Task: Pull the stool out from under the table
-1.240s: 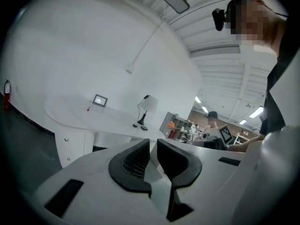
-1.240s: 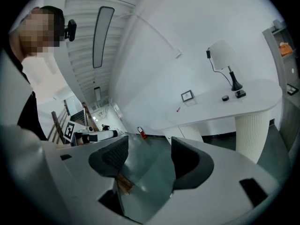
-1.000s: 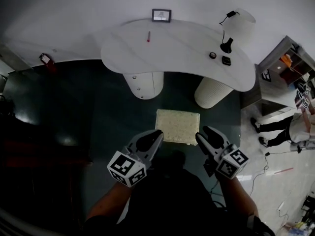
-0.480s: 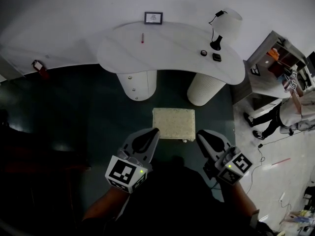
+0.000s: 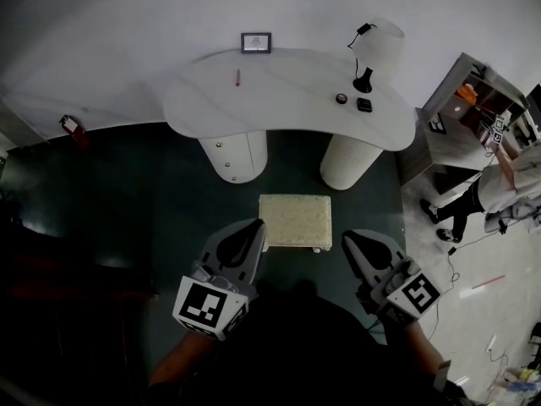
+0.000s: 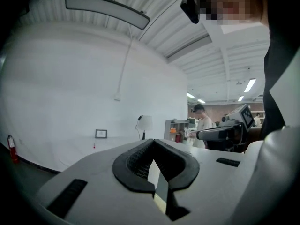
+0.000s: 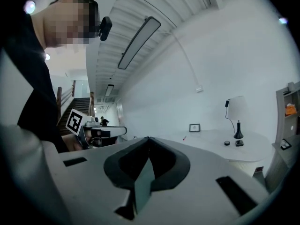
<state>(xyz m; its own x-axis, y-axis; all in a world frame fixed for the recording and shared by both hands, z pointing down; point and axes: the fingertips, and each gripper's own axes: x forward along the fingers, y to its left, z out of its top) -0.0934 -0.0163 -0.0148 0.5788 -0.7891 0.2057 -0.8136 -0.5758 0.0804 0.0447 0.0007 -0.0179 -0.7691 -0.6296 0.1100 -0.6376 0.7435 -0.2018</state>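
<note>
Both of your grippers are closed up right now. Your left gripper has its jaws pressed flat together with nothing pinched in them. Your right gripper has just been closing, and its jaws meet now too, with nothing between them. Neither one has hold of anything.

The stool has a cream rectangular top. It sits on the dark green floor in front of the white curved table. It's clear of the tabletop's edge and just on your side of the two round pedestal legs.

In the head view your grippers flank the stool's near edge. The left tip is right beside the near left corner, and from above I can't tell whether it actually touches. The right tip is off past the near right corner with a gap.

On the table there's a lamp at the right end with two small dark things by its base. There's also a picture frame at the back edge and a red pen near it. Another person stands off to the right.
</note>
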